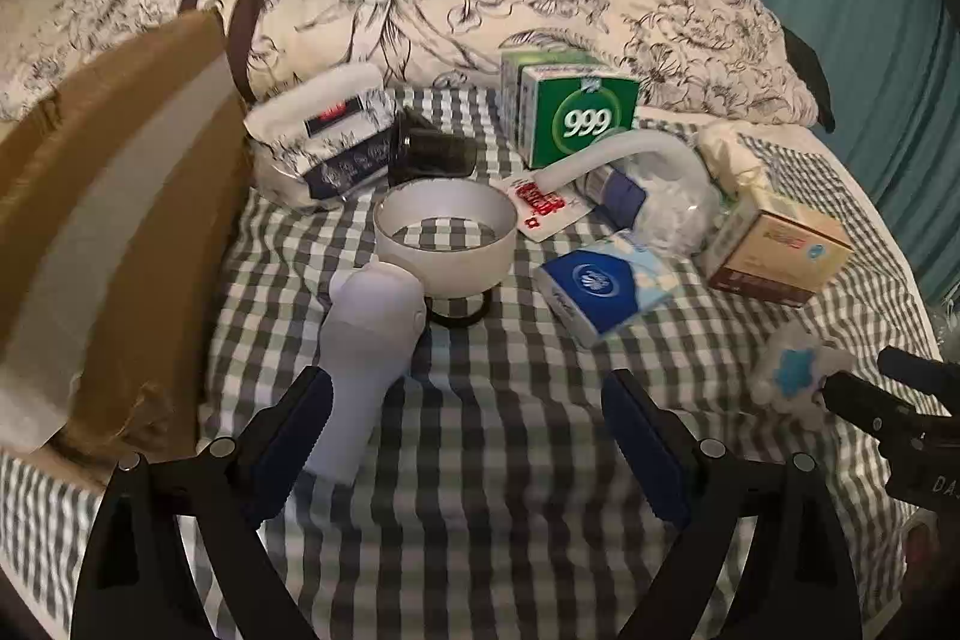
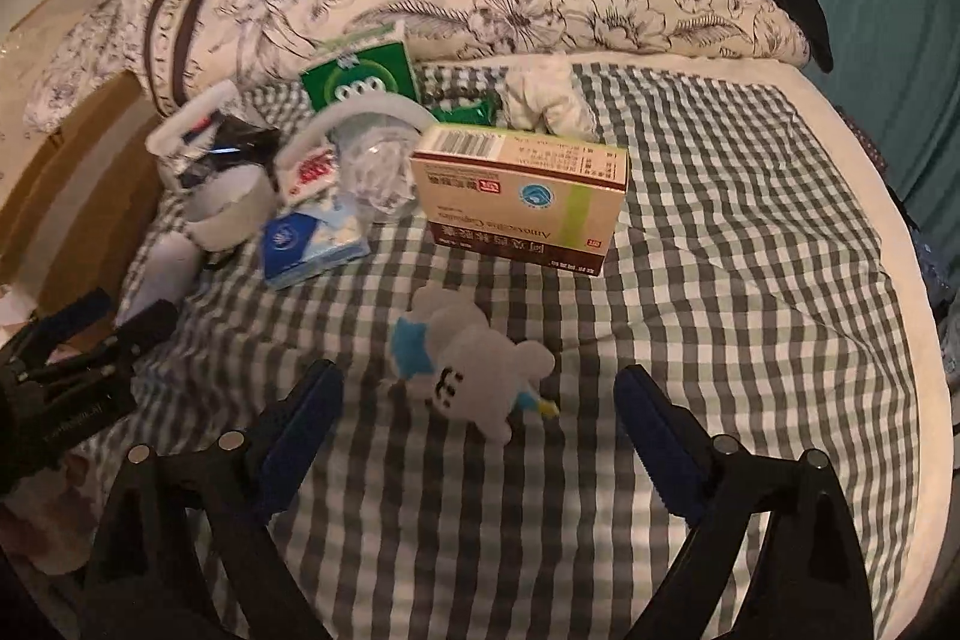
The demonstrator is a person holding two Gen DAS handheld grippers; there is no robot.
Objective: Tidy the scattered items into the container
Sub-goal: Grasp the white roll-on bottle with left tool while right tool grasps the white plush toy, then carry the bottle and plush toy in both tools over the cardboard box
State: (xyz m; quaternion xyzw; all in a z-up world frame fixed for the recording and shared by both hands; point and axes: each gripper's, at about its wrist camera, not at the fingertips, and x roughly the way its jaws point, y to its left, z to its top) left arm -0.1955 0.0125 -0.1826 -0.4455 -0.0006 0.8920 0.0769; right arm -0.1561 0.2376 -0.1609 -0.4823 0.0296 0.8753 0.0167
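Now, cardboard box [image 1: 90,232] open at the left edge of the checked bed [image 1: 480,400], waiting as the container. Largest of the scatter: medicine carton [image 2: 522,202], light, stiff, best pinched across its short sides. Green 999 box [image 1: 576,106] likewise rigid, well beyond the left tongs [image 1: 468,436]. White handheld fan [image 1: 366,358] probably smooth and slippery; take at the narrow handle, lying just beside the left finger, almost touching. Blue tissue pack [image 1: 600,286] soft, squashy, ahead and right. Plush toy [image 2: 474,370] soft, featherlight, grab anywhere on the body; sitting just ahead of the right tongs [image 2: 480,436], between the finger lines. Both tongs spread wide, nothing held, tilted down at the bed.
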